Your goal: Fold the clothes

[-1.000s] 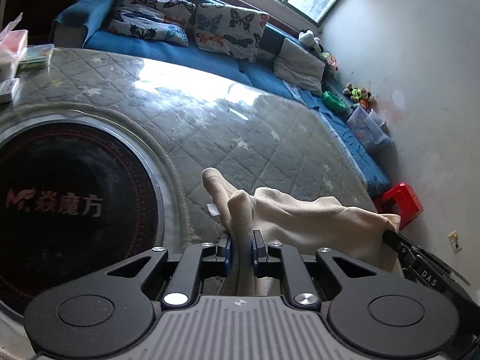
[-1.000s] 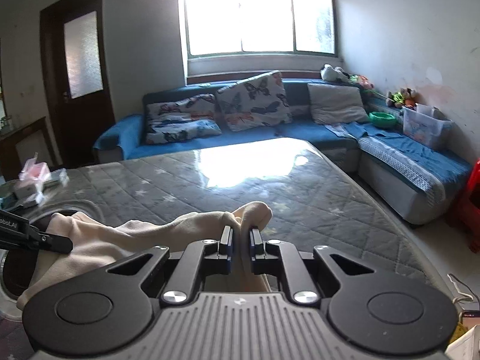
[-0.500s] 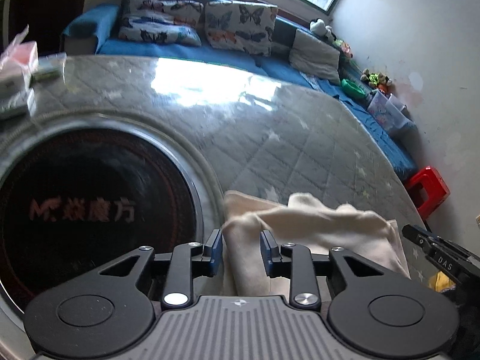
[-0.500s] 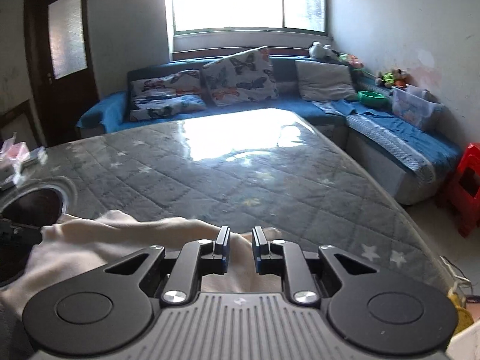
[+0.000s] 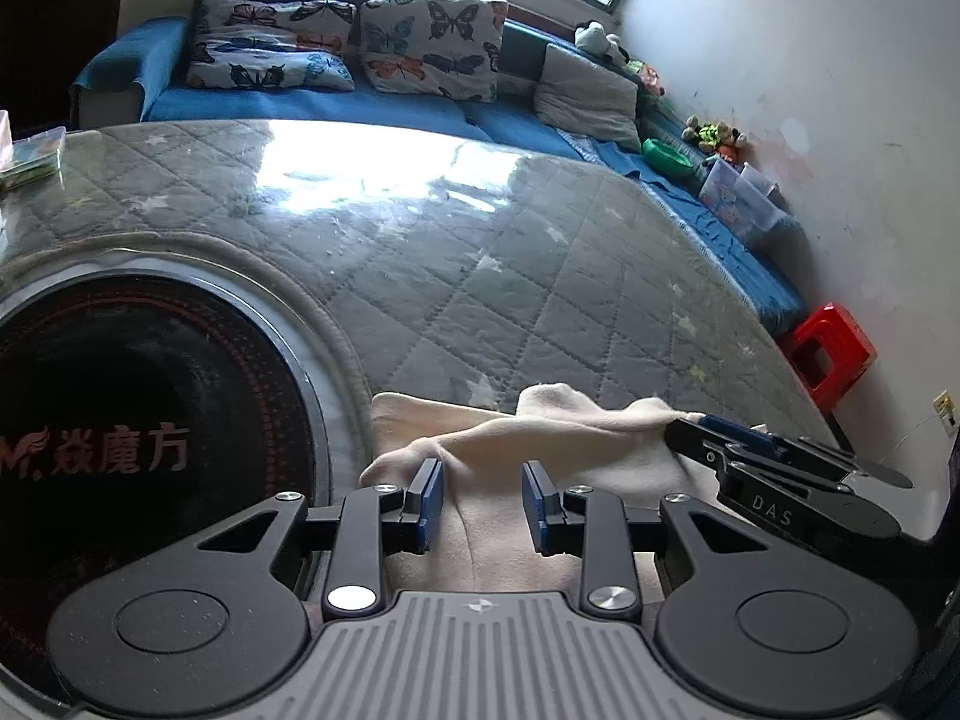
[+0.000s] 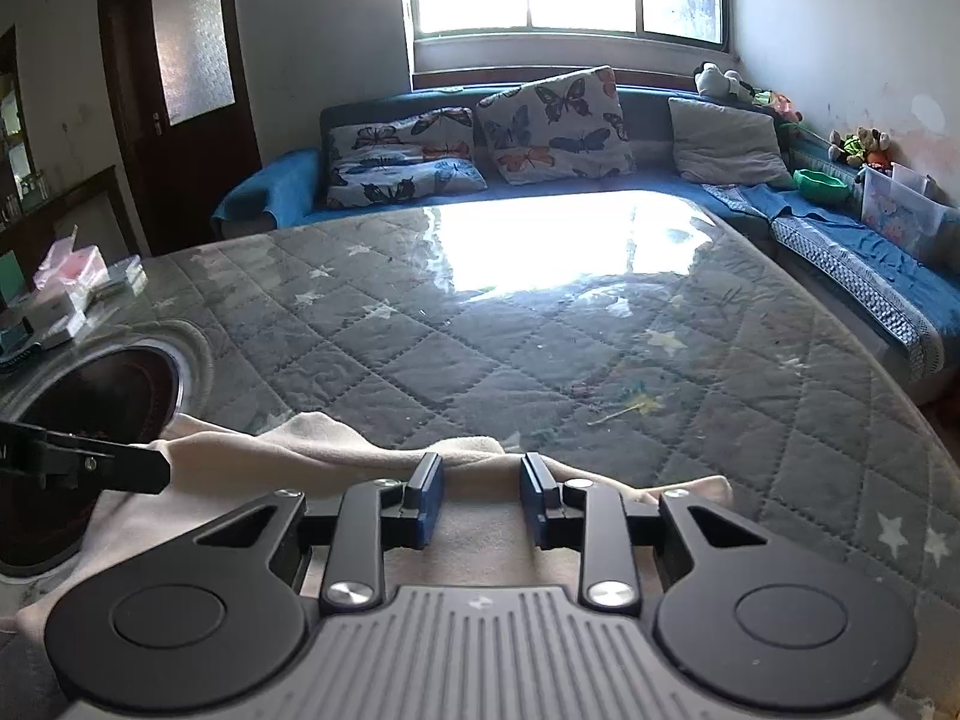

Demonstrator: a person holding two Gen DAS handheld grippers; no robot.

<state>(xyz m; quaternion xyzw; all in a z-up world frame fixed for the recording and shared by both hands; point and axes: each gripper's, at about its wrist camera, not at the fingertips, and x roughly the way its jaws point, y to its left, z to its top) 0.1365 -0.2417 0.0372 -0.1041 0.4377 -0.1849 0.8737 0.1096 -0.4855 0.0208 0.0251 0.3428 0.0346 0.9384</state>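
A cream garment (image 5: 540, 450) lies bunched on the grey quilted table cover (image 5: 480, 276), at the near edge beside the round cooktop. My left gripper (image 5: 483, 504) hovers over its left end, open, with cloth under the gap but not pinched. In the right wrist view the same cream garment (image 6: 336, 450) stretches from left to under my right gripper (image 6: 477, 501), which is open above the cloth's right end. The right gripper's fingers (image 5: 738, 438) show at the right of the left wrist view. The left gripper's finger (image 6: 90, 462) reaches in from the left.
A black round cooktop (image 5: 120, 420) with printed characters is set into the table on the left. Small boxes (image 6: 72, 288) sit at the table's far left. A blue sofa (image 6: 540, 180) with butterfly cushions runs behind and along the right. A red stool (image 5: 831, 354) stands by the wall.
Both grippers were shut on raised folds of the garment, then opened and let go. The cloth has dropped flat onto the table and both grippers have lowered toward it.
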